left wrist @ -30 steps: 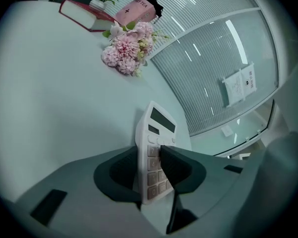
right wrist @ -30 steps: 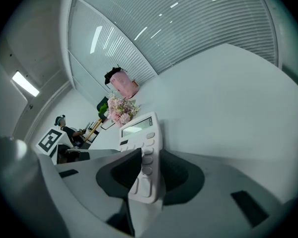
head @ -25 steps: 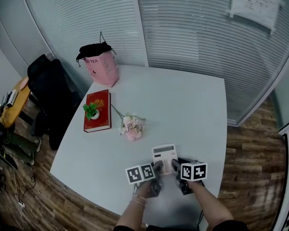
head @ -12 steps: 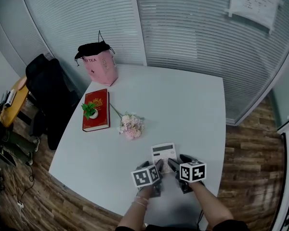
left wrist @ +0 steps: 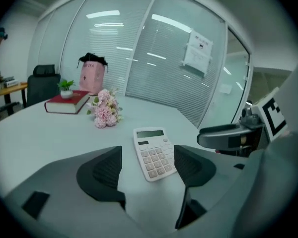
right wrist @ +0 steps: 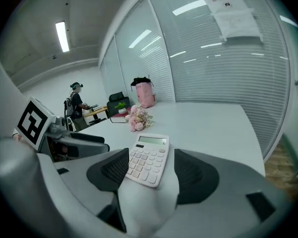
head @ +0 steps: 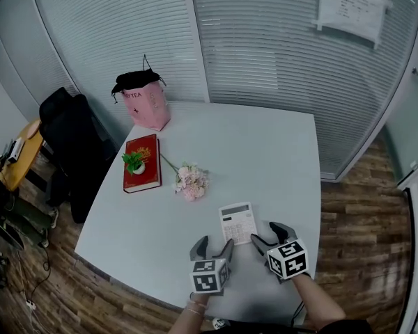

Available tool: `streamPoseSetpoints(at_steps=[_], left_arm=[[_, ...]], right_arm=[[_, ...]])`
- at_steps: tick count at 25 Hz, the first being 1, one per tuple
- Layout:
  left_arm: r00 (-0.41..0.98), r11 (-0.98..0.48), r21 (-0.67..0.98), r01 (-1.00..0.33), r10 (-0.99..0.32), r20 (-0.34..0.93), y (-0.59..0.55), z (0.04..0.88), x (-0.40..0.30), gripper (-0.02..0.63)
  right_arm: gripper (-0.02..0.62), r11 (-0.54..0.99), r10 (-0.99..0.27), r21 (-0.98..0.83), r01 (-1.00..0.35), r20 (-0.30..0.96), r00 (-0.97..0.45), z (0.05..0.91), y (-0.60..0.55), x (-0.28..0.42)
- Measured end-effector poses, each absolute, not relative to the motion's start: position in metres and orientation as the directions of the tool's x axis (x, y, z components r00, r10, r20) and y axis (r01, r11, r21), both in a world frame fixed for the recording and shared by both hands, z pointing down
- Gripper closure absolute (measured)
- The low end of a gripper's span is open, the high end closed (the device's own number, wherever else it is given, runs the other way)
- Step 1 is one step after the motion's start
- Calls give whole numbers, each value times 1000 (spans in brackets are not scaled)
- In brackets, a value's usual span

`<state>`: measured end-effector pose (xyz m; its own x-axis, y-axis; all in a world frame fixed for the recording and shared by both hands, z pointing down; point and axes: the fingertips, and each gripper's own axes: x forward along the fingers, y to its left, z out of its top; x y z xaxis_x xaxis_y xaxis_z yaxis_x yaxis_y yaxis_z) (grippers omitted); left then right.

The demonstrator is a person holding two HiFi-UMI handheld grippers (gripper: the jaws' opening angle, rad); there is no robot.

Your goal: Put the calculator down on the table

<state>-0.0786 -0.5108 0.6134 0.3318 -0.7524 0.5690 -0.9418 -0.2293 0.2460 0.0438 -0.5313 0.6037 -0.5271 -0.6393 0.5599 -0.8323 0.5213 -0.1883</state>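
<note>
The white calculator (head: pixel 237 223) lies flat on the white table (head: pixel 265 158), keys up, near the front edge. My left gripper (head: pixel 212 245) hovers just short of its near left corner, and its jaws are opening with nothing between them. My right gripper (head: pixel 270 236) hangs at the near right corner, jaws also opening and empty. In the left gripper view the calculator (left wrist: pixel 154 152) sits on the table beyond the left gripper (left wrist: pixel 148 165). The right gripper view shows the calculator (right wrist: pixel 148 158) likewise past the right gripper (right wrist: pixel 148 170), untouched by either pad.
A red book (head: pixel 141 162) with a small green plant on it lies at the table's left. A pink flower bunch (head: pixel 191 181) lies beside it, and a pink bag (head: pixel 148 103) stands at the far left corner. A black chair (head: pixel 70 138) stands left of the table.
Both grippers have let go of the calculator, opened wide and drawn back and up toward the near edge. The calculator stays flat on the table.
</note>
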Motion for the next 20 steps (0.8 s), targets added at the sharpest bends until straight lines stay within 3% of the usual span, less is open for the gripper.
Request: streamPoseSetpoints(at_steps=[8, 20], left_arm=[[404, -391, 126, -912, -798, 447, -420, 562, -83, 273], [411, -394, 124, -911, -838, 359, -280, 540, -102, 273]], right_arm=[[309, 555, -730, -48, -831, 451, -514, 542, -449, 38], [318, 483, -805, 8, -876, 399, -440, 536, -292, 32]])
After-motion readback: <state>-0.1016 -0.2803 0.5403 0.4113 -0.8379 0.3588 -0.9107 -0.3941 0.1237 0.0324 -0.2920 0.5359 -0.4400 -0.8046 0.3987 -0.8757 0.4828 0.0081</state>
